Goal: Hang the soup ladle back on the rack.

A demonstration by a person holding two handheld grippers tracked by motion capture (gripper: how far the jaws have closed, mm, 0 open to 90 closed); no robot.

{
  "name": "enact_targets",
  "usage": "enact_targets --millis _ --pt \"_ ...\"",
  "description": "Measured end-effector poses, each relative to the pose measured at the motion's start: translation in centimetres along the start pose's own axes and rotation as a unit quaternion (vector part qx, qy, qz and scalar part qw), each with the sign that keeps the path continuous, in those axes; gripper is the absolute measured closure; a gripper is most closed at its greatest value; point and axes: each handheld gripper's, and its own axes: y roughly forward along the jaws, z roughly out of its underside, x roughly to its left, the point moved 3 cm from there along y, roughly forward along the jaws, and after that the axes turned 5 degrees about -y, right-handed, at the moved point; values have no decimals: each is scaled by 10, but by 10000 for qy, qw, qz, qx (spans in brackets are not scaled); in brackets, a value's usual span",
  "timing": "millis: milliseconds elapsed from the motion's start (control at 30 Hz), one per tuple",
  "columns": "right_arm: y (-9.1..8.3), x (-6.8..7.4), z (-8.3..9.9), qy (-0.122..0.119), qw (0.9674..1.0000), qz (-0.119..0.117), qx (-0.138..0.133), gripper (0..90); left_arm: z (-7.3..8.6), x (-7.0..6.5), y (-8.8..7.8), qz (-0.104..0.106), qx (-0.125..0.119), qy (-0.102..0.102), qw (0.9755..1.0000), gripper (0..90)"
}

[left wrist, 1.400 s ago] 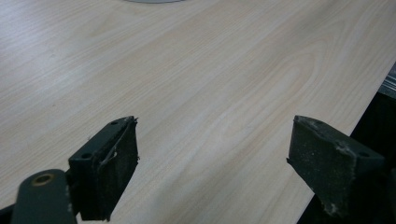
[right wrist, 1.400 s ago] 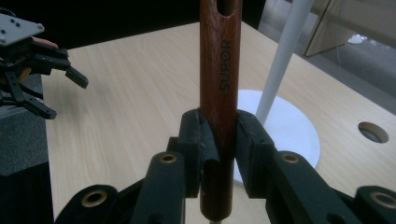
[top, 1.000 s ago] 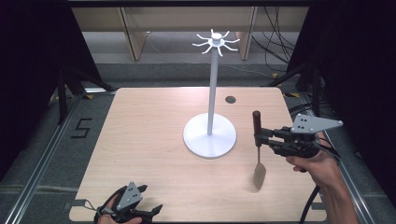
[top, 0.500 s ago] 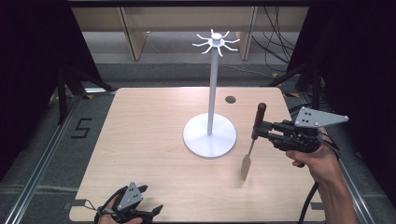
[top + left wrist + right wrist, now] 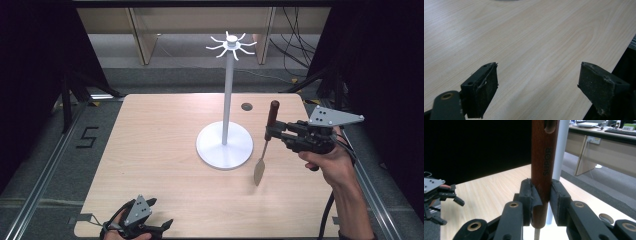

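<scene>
Gripping the brown wooden handle of a slim metal spatula (image 5: 268,134), the right tongs (image 5: 274,132) sit at the right middle of the high view, the jaws clamped on both sides of the handle just below its hanging hole. In the right gripper view the spatula (image 5: 544,167) stands nearly upright, handle end up, with the blade hanging down clear of the light wood worktop (image 5: 150,150). The person's right hand (image 5: 327,155) comes up from the lower right corner.

Down at the bottom left of the high view, the left tongs (image 5: 162,226) rest low near the front edge of the worktop; in the left gripper view their jaws stand wide apart with nothing between them, and bare wood shows beyond.

Just left of the spatula is a white metal stand with a round base and tall post (image 5: 225,142), crowned by a ring of curved hooks (image 5: 231,44) at the upper middle of the frame, all of them bare.

My guess is the spatula is meant for one of those hooks. The pick-up looks done; raising the handle to hook height and threading the hole over a prong is yet to come.
</scene>
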Motion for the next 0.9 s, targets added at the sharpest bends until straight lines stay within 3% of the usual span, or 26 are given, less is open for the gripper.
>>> enact_targets --millis 100,133,233,300,333,400,467,500,533,767,833,900 --pt "6 -5 -5 -29 9999 14 -97 740 0 -1 1 22 -34 -54 10000 152" --pt "8 -6 -7 -25 10000 19 -92 740 1 -2 2 33 -30 -191 9998 152" --pt "13 -11 -15 -20 9999 38 -158 740 0 0 0 -9 -8 -42 10000 152" --pt "16 -14 -21 -24 9998 92 -201 740 1 0 -1 45 38 -32 10000 152" --pt "17 -14 -22 8 9998 76 -201 740 1 -1 0 50 31 -128 9999 152" --pt "21 -17 -28 -39 9998 96 -195 740 1 0 0 -29 17 -57 10000 152" --pt "24 -19 -33 -30 9998 133 -158 740 0 -4 1 60 -127 -230 9996 152" --pt "26 -20 -36 -41 9998 136 -158 740 0 0 0 12 -4 -5 10000 152" --pt "26 -21 -38 -37 9998 167 -134 740 0 1 -1 -17 43 55 10000 152" --pt "29 -26 -53 13 9995 212 -222 740 0 2 0 -22 -17 47 10000 152" --pt "31 -29 -58 26 9993 271 -237 740 1 -2 0 14 -7 -142 9999 152" --pt "33 -32 -61 55 9993 290 -230 740 0 -2 1 25 -80 -185 9998 152"
